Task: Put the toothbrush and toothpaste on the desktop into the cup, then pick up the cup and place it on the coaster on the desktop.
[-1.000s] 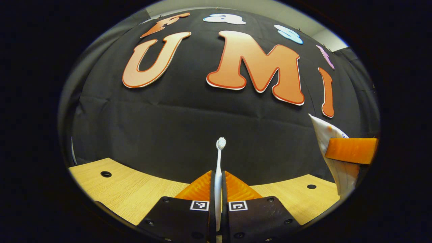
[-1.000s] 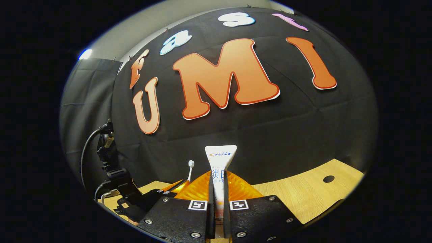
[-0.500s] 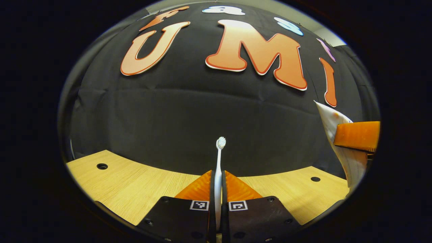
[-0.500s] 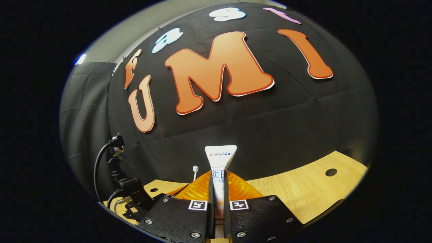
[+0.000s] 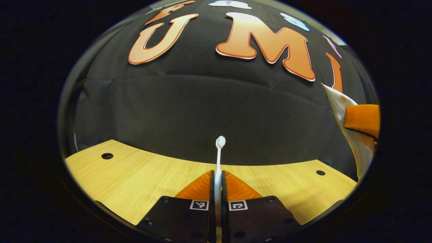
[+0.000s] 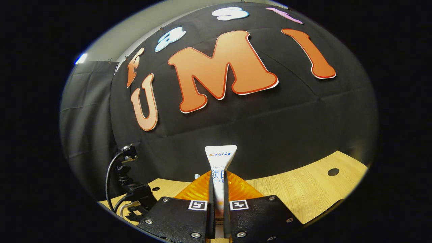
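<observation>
In the left gripper view, the left gripper [image 5: 218, 182] has its jaws clenched on the toothbrush [image 5: 218, 158], both fingers pressing its white handle at the bottom centre of the frame. The brush stands upright out of the jaws, its bristle head at mid-frame against the black wall cloth. Below and around the jaws spreads the light wooden counter [image 5: 141, 175], with a small dark hole at its left and another at its right. At the right edge of this view the toothpaste [image 5: 354, 135] rises as a white tube, with one finger of the other gripper across it.

In the right gripper view, the right gripper [image 6: 218, 189] grasps the toothpaste [image 6: 219, 162] between both fingers at bottom centre, the flat crimped end pointing up. The left gripper's body and cable [image 6: 130, 189] sit at lower left, above the counter [image 6: 303, 195].
</observation>
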A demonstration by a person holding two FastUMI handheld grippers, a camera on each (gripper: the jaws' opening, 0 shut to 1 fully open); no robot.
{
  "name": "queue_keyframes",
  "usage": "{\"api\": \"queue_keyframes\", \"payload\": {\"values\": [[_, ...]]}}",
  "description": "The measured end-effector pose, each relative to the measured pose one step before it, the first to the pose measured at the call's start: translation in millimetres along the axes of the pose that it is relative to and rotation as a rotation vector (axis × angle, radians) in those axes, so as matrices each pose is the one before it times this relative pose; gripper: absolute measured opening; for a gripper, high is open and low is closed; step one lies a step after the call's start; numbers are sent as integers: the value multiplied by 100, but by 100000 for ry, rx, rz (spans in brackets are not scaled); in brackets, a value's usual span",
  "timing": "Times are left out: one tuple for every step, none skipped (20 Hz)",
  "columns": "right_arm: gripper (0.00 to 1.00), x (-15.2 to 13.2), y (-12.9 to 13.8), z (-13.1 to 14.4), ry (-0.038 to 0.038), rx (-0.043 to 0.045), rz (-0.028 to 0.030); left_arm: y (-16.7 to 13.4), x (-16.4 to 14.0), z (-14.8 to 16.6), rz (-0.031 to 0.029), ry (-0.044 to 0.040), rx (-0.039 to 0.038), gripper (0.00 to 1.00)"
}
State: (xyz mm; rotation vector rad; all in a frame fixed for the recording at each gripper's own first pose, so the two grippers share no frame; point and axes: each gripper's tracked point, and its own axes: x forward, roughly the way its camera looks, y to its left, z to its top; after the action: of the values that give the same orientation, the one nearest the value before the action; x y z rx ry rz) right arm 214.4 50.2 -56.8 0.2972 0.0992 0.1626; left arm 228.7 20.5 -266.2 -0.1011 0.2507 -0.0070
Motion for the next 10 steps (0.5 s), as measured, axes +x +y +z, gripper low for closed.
{"api": "queue_keyframes", "payload": {"values": [[10,2,-24,-60,88,110,-78,-319,-99,49,-1474,1758,2937,7],[10,42,-113,-35,63,373,-154,-130,-137,259,-826,1225,2339,14],[10,-4,90,42,108,372,229,-284,-26,442,-960,222,591,8],[10,28,-4,-22,91,249,-27,-324,-89,402,-1424,-1453,-1969,10],[10,16,-37,-114,89,-37,-51,-286,-31,512,-1510,-2416,-3505,12],[10,26,-105,-3,214,-48,-426,-325,-668,540,-1698,-755,-1513,16],[10,58,-80,-91,67,127,-104,-33,-266,344,-591,408,1037,18],[10,5,-4,-5,135,328,61,-293,-197,-72,-688,888,1575,18],[10,-3,88,-28,25,204,167,-134,-123,297,-562,-69,634,22],[10,-30,-11,39,17,-43,-28,-49,-181,451,-1142,-1577,-621,31]]}}
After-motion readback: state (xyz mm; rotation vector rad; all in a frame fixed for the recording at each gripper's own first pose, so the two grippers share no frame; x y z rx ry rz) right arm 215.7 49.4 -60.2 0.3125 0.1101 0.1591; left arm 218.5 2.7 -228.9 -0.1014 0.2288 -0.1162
